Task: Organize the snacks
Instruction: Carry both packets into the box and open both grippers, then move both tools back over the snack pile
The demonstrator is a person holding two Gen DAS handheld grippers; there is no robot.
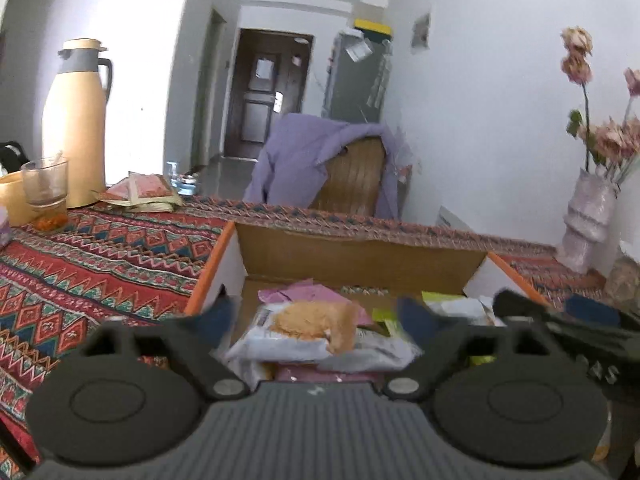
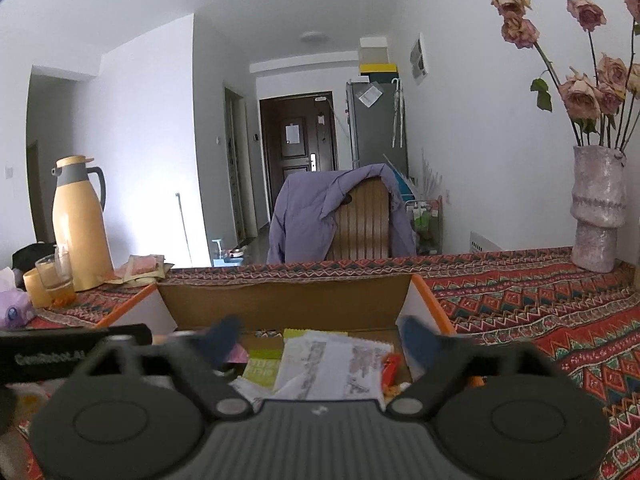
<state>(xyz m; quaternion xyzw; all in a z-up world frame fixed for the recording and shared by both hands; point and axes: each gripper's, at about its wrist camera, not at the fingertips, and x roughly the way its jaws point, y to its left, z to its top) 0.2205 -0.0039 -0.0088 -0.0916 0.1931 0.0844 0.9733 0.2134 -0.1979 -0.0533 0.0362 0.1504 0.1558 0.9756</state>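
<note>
An open cardboard box (image 1: 360, 254) with orange-edged flaps sits on the patterned tablecloth and holds several snack packets. My left gripper (image 1: 318, 316) is open over the box, its fingers either side of a clear-wrapped brown pastry (image 1: 312, 322) lying on pink and green packets. My right gripper (image 2: 320, 338) is open over the same box (image 2: 284, 306), above a white printed packet (image 2: 332, 364) and green packets (image 2: 262, 368). The right gripper's body shows at the right edge of the left wrist view (image 1: 560, 320).
A yellow thermos (image 2: 82, 224), a glass of drink (image 2: 56, 276) and flat packets (image 2: 144, 266) stand at the table's far left. A vase of dried roses (image 2: 598, 212) stands at the far right. A chair with a purple jacket (image 2: 340, 216) is behind the table.
</note>
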